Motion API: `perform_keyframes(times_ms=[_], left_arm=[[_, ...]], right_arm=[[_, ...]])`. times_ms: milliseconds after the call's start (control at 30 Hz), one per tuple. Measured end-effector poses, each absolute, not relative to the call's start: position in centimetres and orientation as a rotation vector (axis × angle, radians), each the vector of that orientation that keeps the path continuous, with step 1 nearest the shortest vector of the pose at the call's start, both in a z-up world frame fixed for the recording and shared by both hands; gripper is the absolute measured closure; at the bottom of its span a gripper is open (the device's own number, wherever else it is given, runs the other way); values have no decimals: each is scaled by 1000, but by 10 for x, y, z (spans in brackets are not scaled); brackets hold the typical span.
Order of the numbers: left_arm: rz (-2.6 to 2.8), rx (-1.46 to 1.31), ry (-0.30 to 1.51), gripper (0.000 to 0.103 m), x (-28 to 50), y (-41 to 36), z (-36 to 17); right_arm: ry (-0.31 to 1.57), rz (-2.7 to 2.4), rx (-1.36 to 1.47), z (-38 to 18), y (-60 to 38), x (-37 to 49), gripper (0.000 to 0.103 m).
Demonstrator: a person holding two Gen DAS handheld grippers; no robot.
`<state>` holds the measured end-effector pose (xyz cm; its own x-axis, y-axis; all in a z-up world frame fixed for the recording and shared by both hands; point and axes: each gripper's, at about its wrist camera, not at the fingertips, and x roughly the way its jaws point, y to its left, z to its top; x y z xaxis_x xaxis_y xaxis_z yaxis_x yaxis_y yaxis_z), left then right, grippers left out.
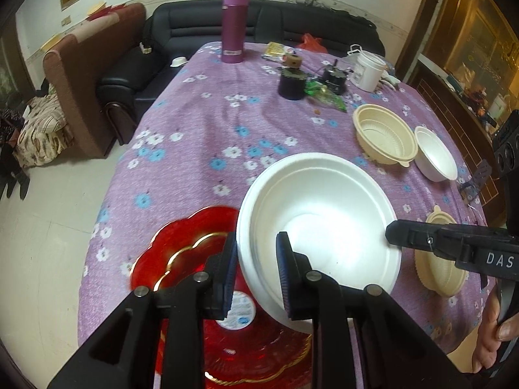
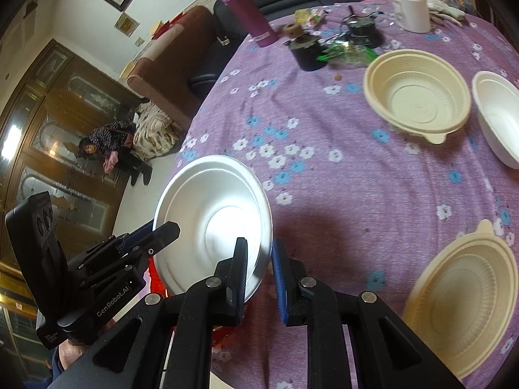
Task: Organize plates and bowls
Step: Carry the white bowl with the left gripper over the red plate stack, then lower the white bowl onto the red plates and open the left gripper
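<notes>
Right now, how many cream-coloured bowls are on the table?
2: one cream bowl sits toward the far side beside a small white bowl, another cream bowl nearer the edge. Others may be hidden.

Indoor lighting is moderate. Glare washes out the white foam bowl [image 1: 319,223]. Fisheye distortion bends and darkens all edges. The red plate [image 1: 185,246] shows motion blur.

1. The right gripper [image 2: 259,272] clamped the near rim of a white plate [image 2: 211,223], held tilted above the purple cloth [image 2: 340,194].
2. The left gripper [image 2: 163,230] pinched the plate's opposite rim.
3. Two cream bowls [image 2: 416,92] [image 2: 464,295] and a white bowl [image 2: 498,116] sat to the right.
4. A purple flask [image 2: 246,16] stood far back.
</notes>
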<state>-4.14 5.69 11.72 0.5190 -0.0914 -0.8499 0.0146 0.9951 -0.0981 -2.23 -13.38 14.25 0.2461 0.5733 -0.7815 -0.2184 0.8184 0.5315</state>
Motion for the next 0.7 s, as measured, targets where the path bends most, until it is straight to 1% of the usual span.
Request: perform_keyframes(times_ms=[133,433,700], left_arm=[[-32,-101,1030,78,-53,75,112],[30,-162,1070,78,-76,112,91],[38,-189,1102,78,-83,122,77]], right_arm=[[1230,584,307,138,-113,-28,86],[1295,646,223,121,-68,-42,84],[1353,657,192,103,-47,-47,84]])
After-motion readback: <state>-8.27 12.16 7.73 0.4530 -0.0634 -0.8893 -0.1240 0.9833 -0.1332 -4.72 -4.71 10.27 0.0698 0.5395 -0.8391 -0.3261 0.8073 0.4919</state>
